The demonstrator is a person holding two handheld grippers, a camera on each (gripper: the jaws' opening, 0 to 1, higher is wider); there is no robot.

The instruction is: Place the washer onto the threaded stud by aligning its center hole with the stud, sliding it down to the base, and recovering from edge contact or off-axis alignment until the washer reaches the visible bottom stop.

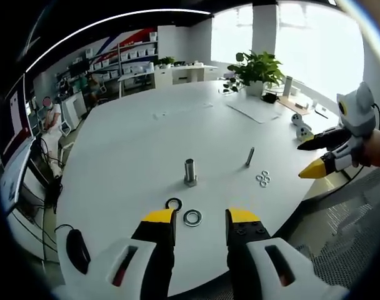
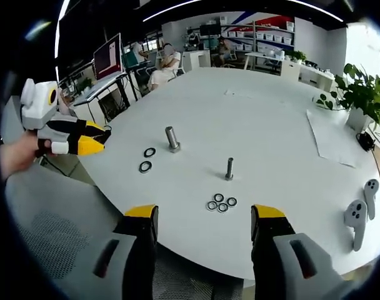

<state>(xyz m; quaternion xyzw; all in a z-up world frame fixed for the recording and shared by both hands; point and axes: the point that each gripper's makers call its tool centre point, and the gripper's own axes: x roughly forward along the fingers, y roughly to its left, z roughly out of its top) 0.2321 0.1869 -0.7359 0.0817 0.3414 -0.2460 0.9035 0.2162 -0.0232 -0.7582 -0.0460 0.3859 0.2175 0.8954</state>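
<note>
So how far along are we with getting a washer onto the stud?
Nothing is done yet. The threaded stud stands bare, and the washers lie loose on the table. Left gripper and right gripper are open and empty. Picking, aligning and sliding down all remain.

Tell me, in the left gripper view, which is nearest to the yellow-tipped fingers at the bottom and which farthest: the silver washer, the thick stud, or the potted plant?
1. The silver washer, lying on the white table right between the left gripper fingers.
2. The thick stud, standing upright just beyond the washer, mid-table.
3. The potted plant, at the table's far edge by the windows.
</note>
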